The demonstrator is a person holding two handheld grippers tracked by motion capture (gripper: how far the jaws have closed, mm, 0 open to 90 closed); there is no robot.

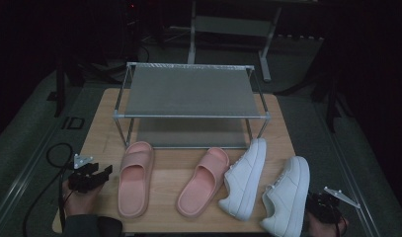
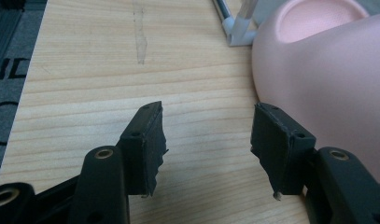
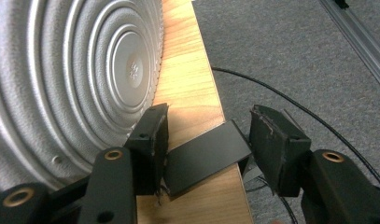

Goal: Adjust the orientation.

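Two pink slippers lie side by side at the table's front: the left slipper (image 1: 136, 177) and the right slipper (image 1: 204, 181). To their right are two white sneakers, one (image 1: 246, 178) near the middle and one (image 1: 287, 195) at the front right corner. My left gripper (image 1: 102, 174) (image 2: 208, 116) hovers open over bare wood, with the left slipper's (image 2: 327, 79) rounded side just right of its right jaw. My right gripper (image 1: 314, 201) (image 3: 206, 114) stands open at the table's right edge. The corner sneaker's grey ringed sole (image 3: 71, 79) faces it, close to its left jaw.
A two-shelf metal shoe rack (image 1: 191, 116) stands at the back of the wooden table (image 1: 102, 143); one of its feet (image 2: 239, 32) is ahead of the left gripper. A flat black plate (image 3: 206, 156) lies over the table edge between the right jaws. Grey carpet (image 3: 290, 60) and a cable lie beyond.
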